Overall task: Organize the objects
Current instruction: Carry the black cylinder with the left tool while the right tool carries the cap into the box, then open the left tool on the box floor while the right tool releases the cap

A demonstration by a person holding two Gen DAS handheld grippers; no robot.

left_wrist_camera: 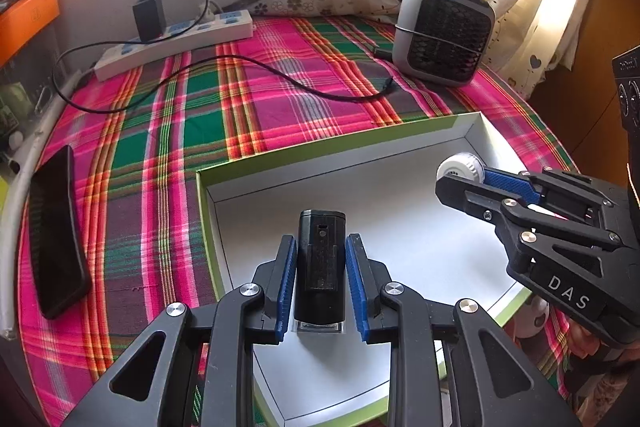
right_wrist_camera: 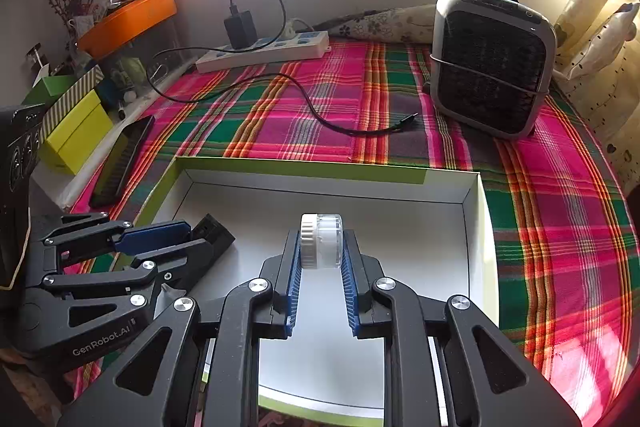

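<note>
Left claw (left_wrist_camera: 320, 279) straddles a black rectangular device (left_wrist_camera: 320, 267) over the white tray (left_wrist_camera: 400, 239); small gaps show beside both blue pads (left_wrist_camera: 286, 291), so the pads are not seen pressing it (contact cannot be confirmed). Right claw (right_wrist_camera: 320, 267) is clamped on a small white-capped jar (right_wrist_camera: 322, 241), held over the same tray toward its 3 o'clock side. Tray rests on the plaid-covered bed (left_wrist_camera: 240, 107); a fan heater (right_wrist_camera: 492, 63) stands at 1 o'clock.
</note>
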